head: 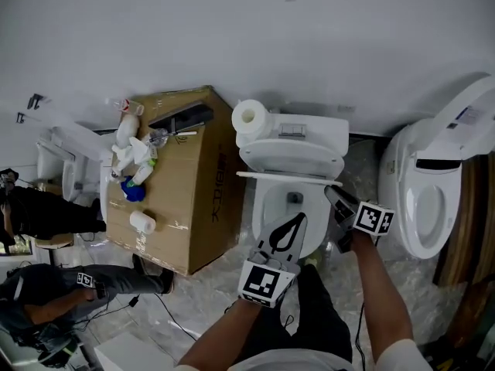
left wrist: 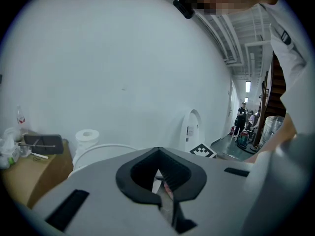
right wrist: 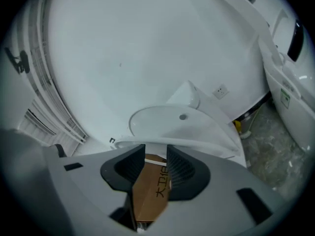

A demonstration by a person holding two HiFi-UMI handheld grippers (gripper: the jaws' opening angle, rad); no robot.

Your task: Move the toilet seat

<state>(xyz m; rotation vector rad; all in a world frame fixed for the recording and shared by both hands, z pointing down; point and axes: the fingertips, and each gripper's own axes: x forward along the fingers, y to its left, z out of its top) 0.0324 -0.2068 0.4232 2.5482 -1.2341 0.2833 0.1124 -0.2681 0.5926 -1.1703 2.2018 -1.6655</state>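
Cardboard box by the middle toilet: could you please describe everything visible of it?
The cardboard box is plain brown, closed, with dark print down one side. It stands on the floor against the white wall, close to the left of the toilet in the head view. On its top lie white bottles, a blue object, a small white roll and a dark flat item.

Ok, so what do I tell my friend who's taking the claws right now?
Left claw: shut, empty, over the bowl.
Right claw: open, empty, tips close to the seat but not gripping it.
Seat: standing nearly upright, just in front of the lid, which leans on the tank.
Done: seat looks raised.
Left: probably just pull both claws clear, or lower the seat if that's wanted.
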